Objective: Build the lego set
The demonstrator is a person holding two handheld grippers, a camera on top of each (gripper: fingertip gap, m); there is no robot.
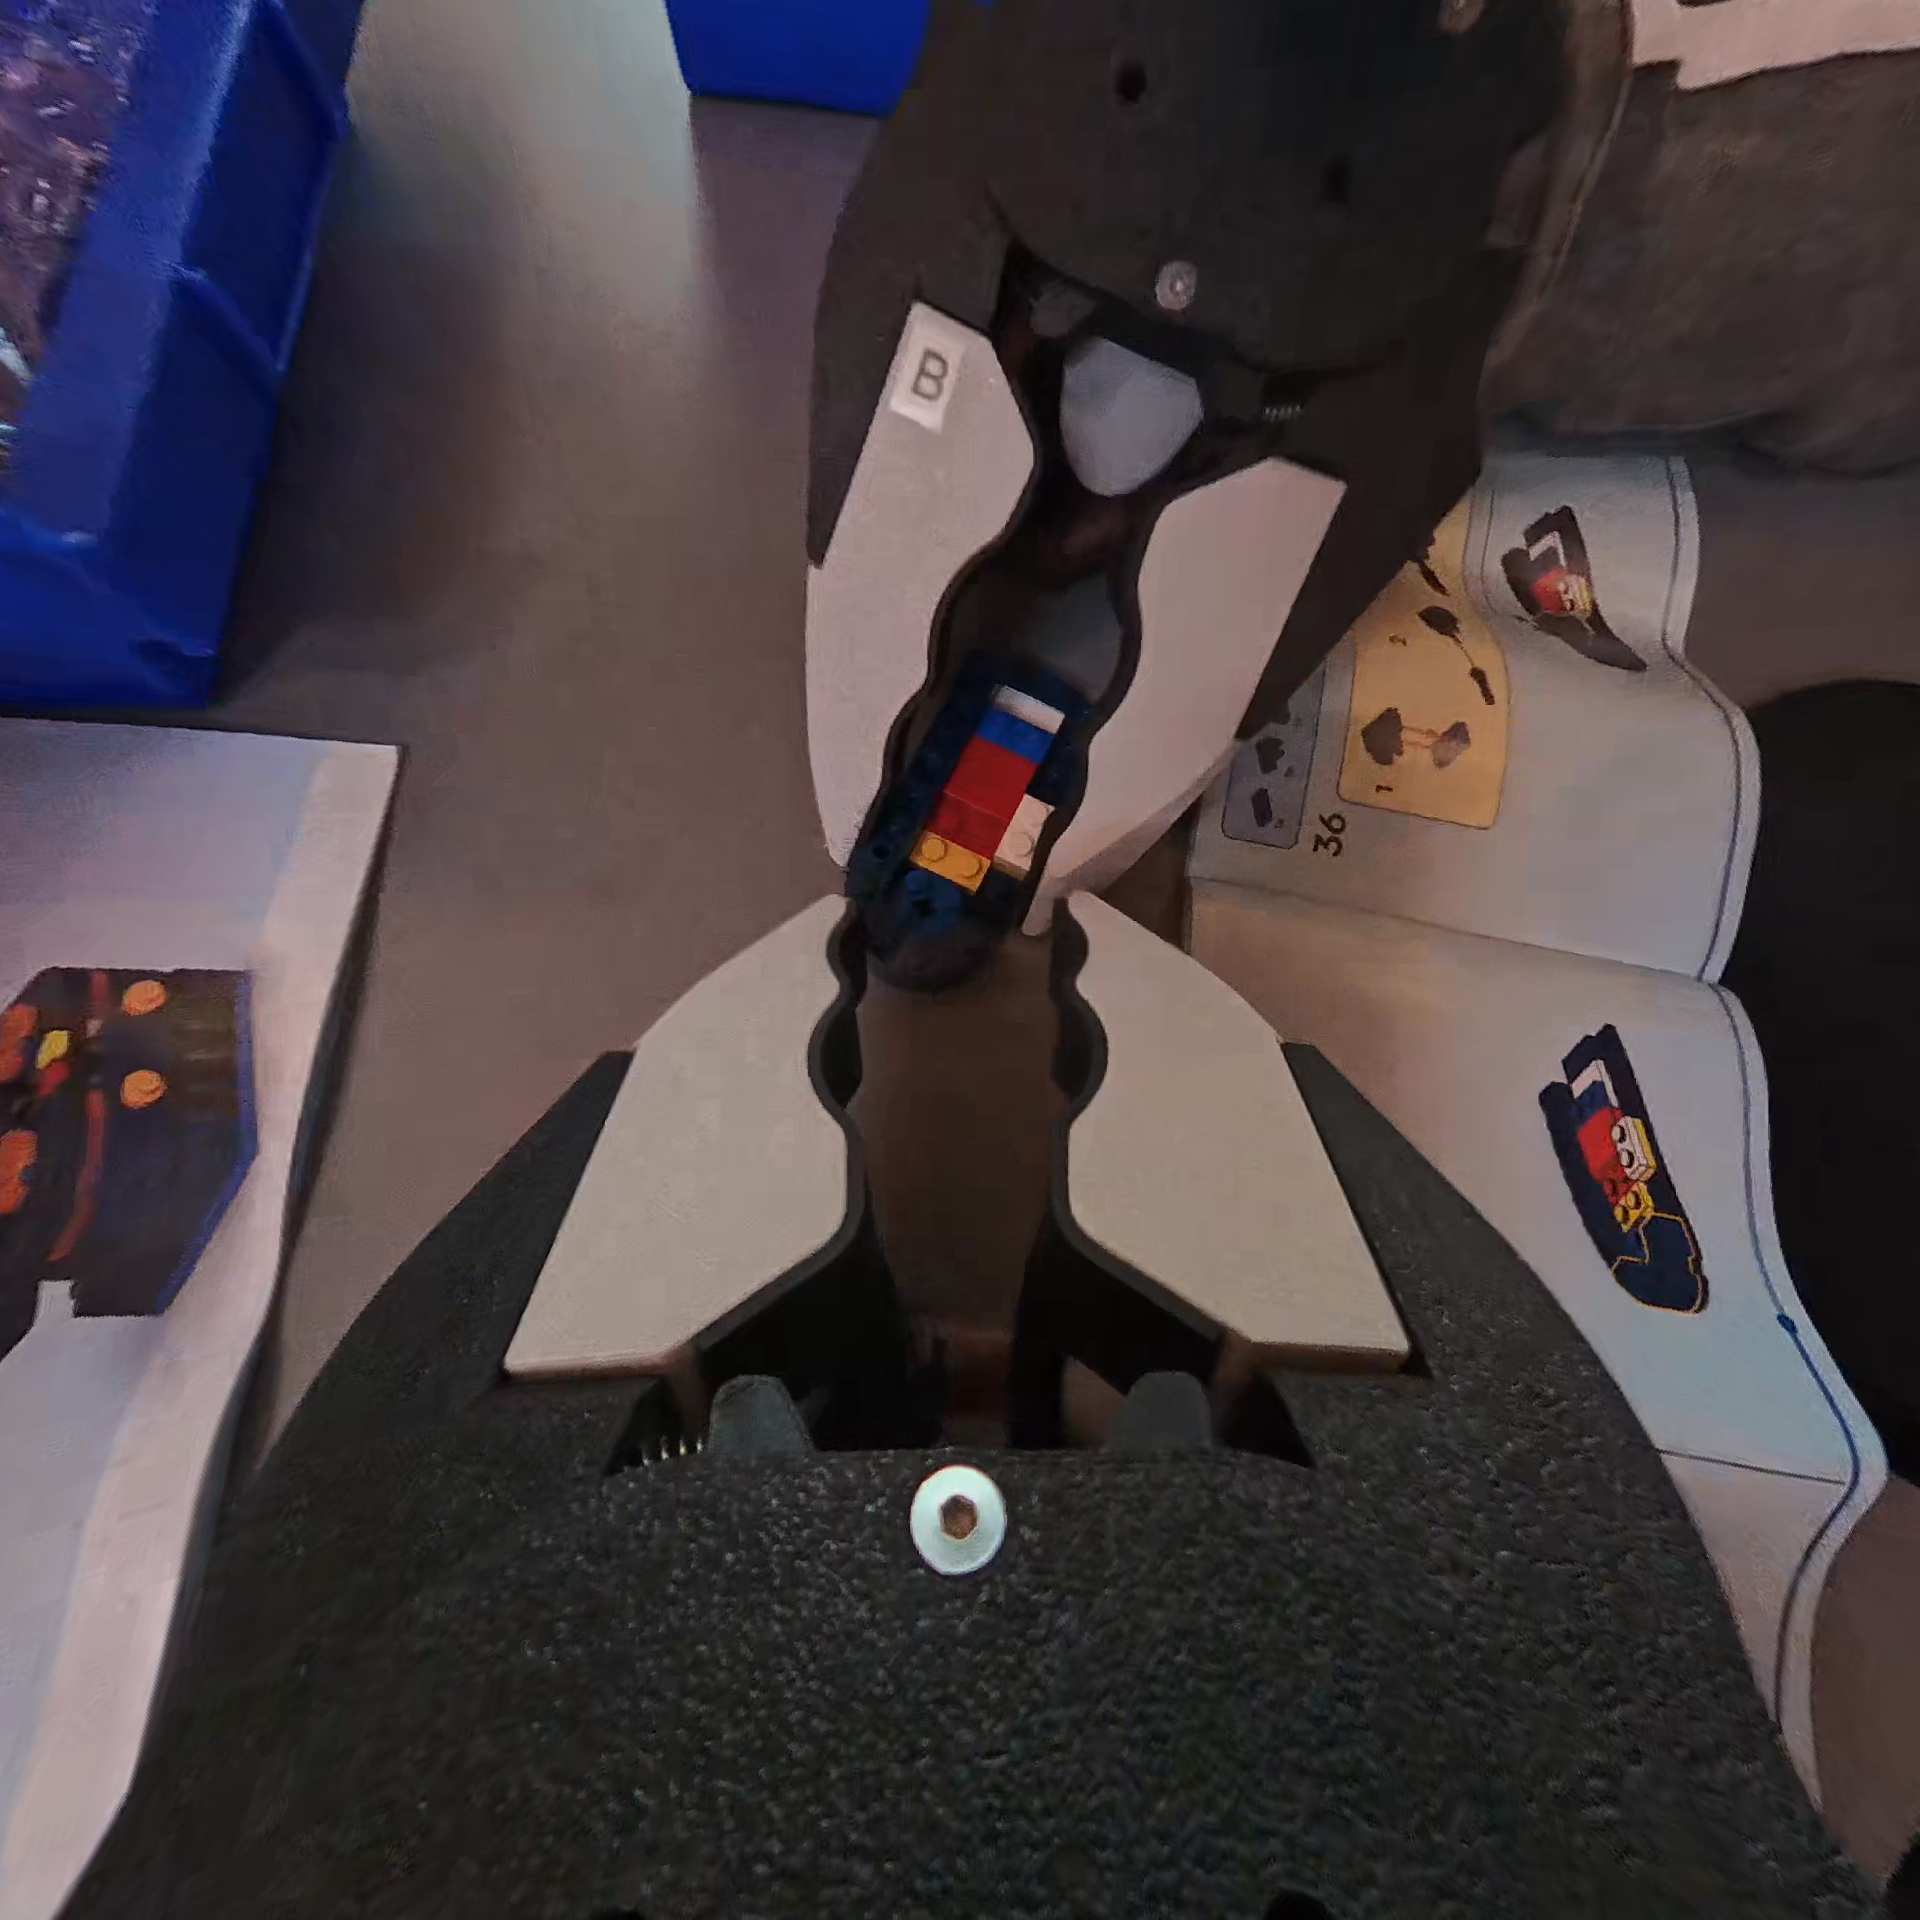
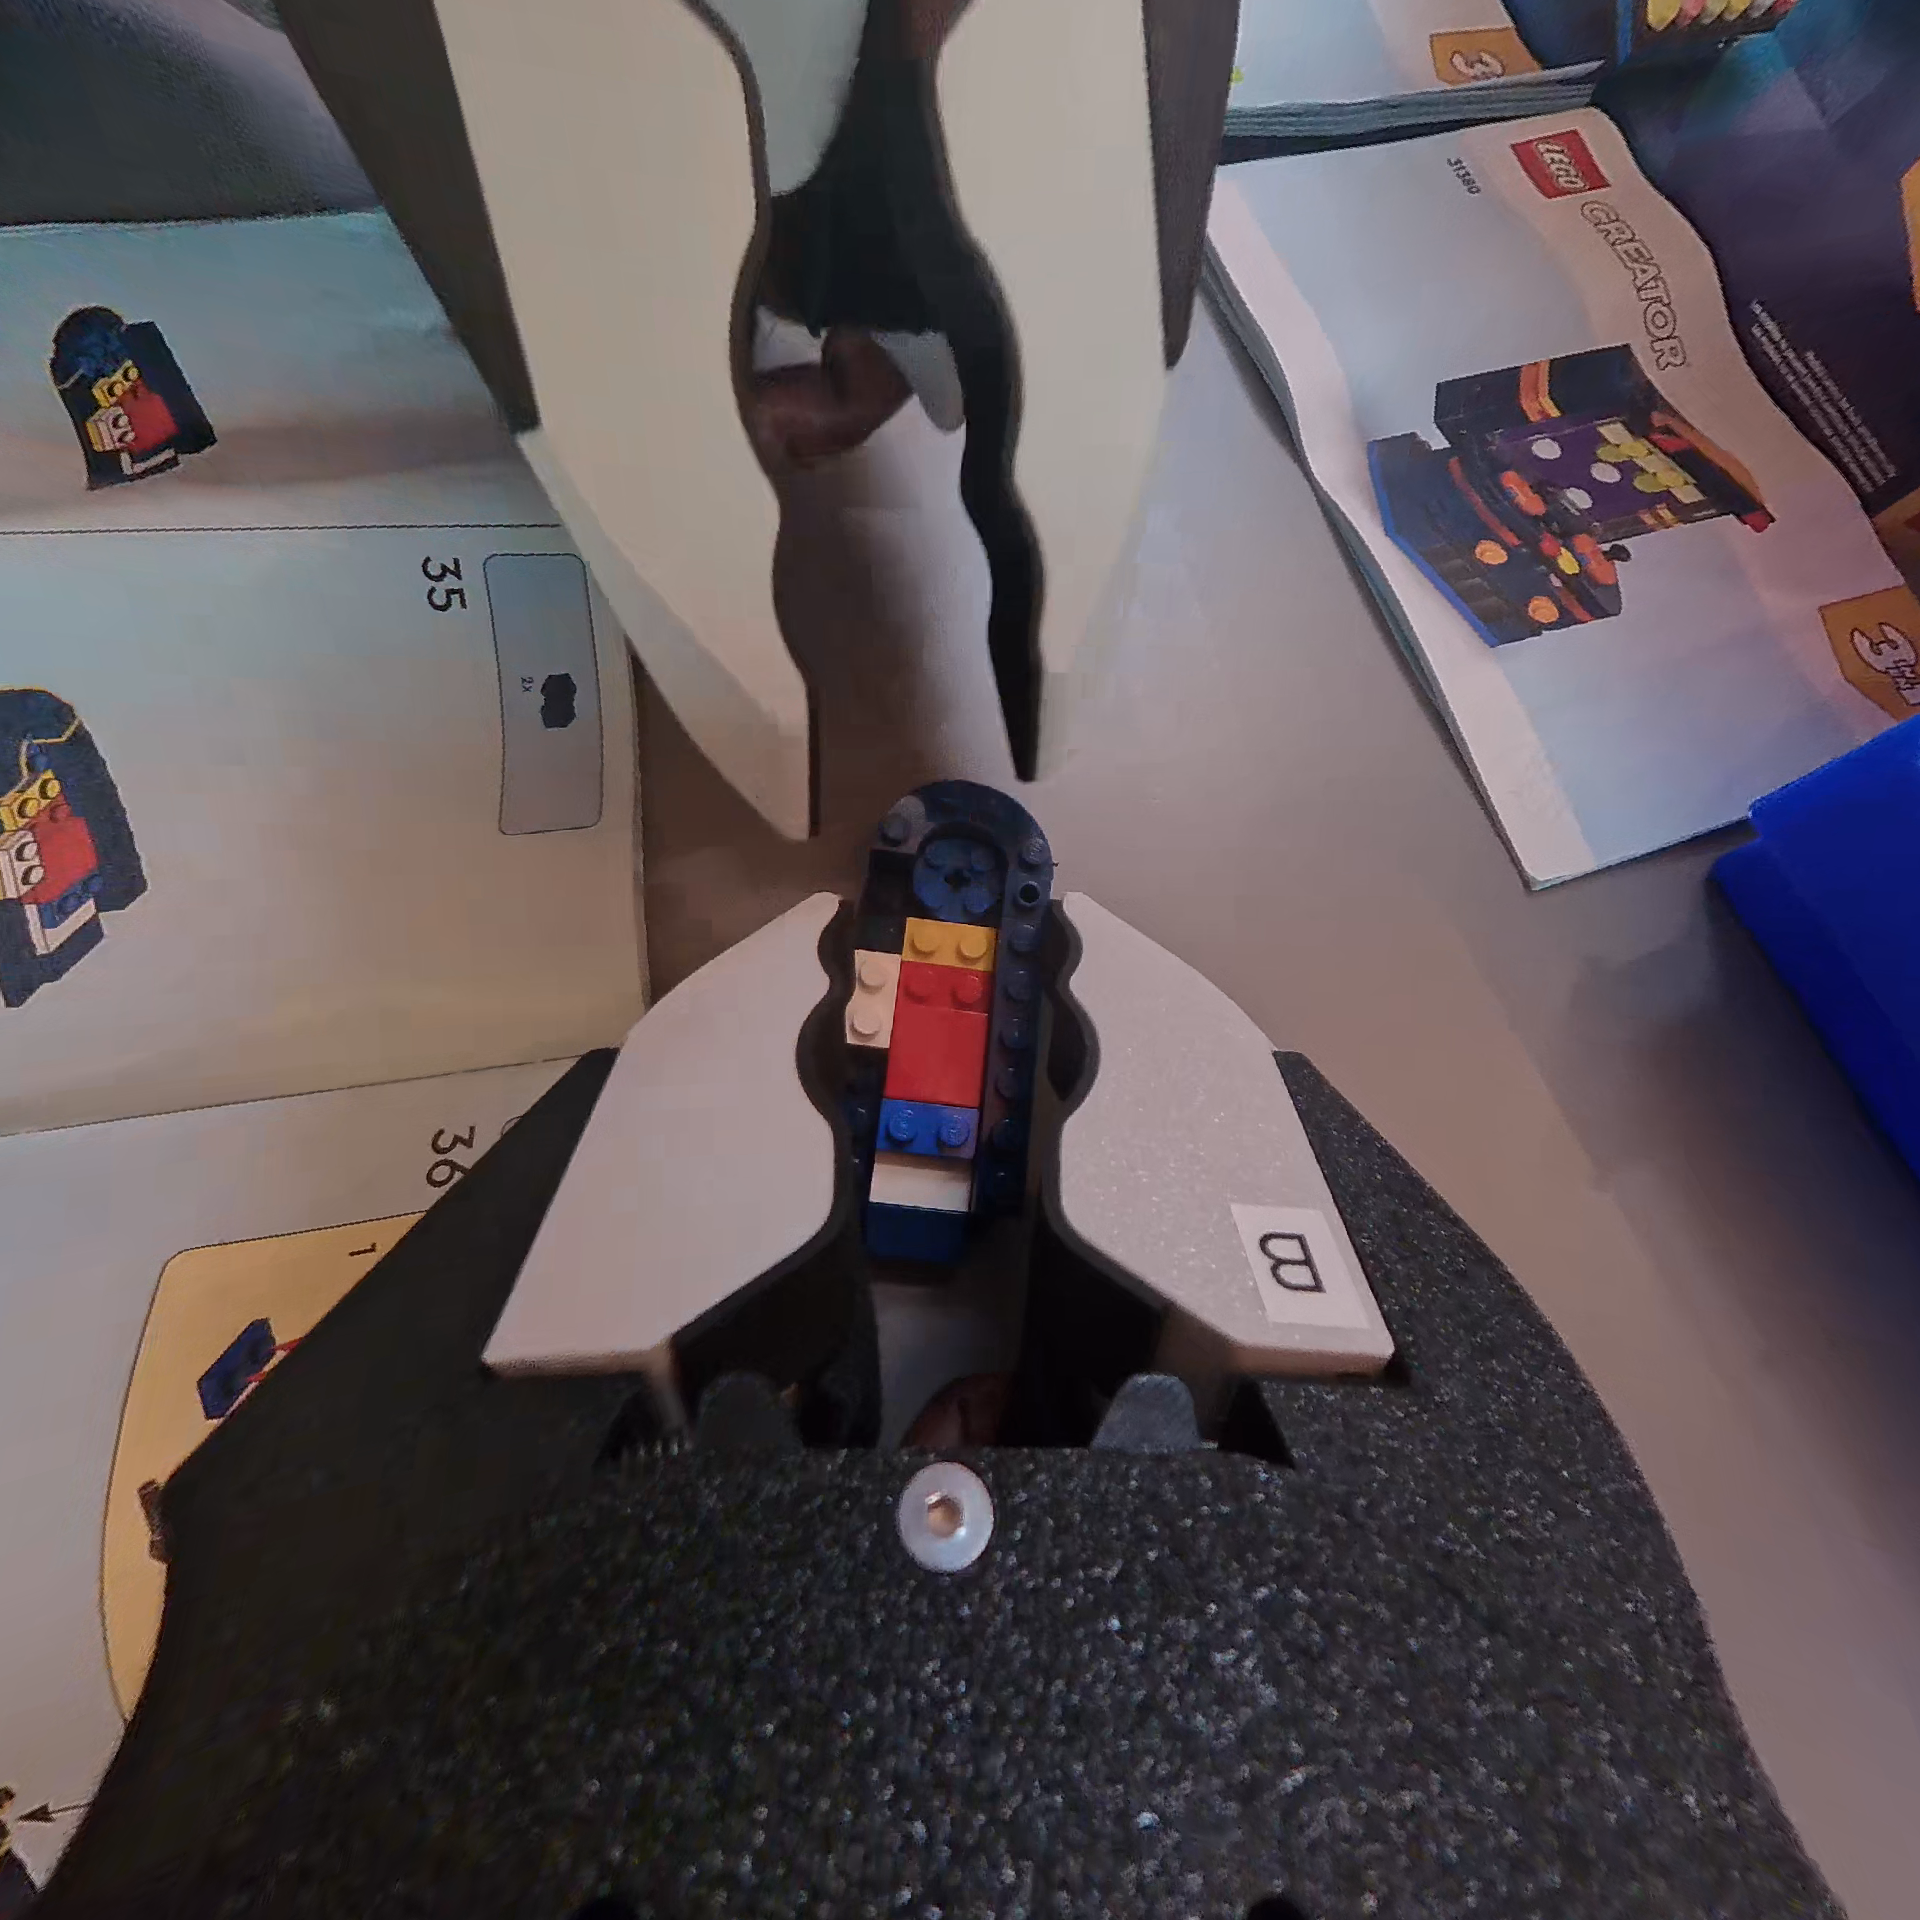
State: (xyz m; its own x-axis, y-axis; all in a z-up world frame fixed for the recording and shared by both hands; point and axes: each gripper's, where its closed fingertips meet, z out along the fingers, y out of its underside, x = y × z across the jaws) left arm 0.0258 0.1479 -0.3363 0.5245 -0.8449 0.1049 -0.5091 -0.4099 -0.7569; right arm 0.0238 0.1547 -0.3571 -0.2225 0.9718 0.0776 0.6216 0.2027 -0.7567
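Two grippers meet nose to nose. Left wrist view: your left gripper stands with jaws apart, empty, just short of the brick model at frame centre. Right wrist view: your right gripper clamps that model by its dark-blue sides, the rounded end exposed, beside the open instruction booklet.

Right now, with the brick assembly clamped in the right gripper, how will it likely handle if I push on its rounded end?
The brick assembly looks rigid and probably light. It is many small stacked pieces, so a hard push may pop some off. The right gripper clamps its sides while the rounded end overhangs, so it could pivot. The left gripper stands open in front of it.
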